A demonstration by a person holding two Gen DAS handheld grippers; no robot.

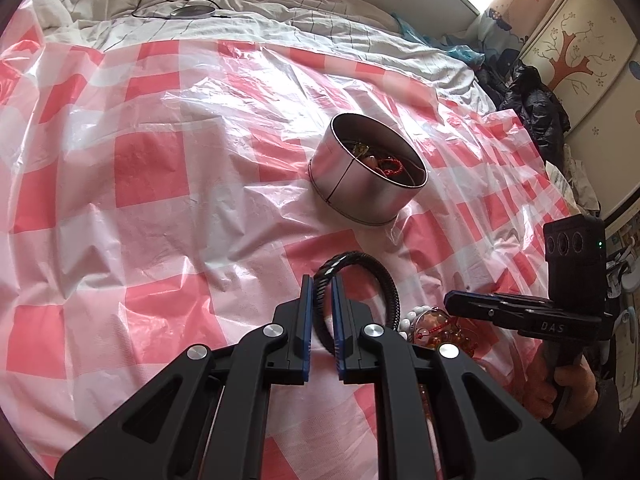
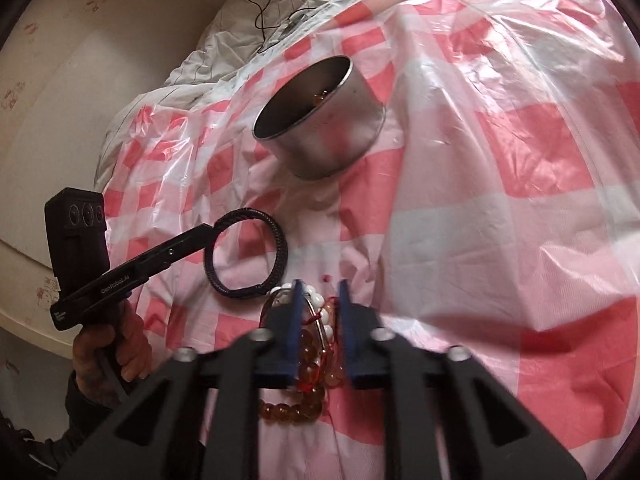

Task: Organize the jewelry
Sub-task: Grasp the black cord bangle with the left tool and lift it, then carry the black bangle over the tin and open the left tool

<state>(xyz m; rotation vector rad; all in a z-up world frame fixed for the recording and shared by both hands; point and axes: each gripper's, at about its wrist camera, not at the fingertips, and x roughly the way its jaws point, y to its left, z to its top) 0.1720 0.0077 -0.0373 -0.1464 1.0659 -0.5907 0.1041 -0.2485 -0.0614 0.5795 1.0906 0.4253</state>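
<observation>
Bed (image 1: 360, 40) under pink-checked plastic sheet (image 1: 160, 168); round tin (image 1: 360, 192); wardrobe (image 1: 576, 52) beside.

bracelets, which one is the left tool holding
The black braided bracelet, pinched between the left tool's pads. The amber and white bead bracelets lie under the right tool.

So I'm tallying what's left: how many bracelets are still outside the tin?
3, perhaps more hidden: the black braided bracelet in the left tool; the white bead bracelet and amber bead bracelet heaped at the right tool.
</observation>
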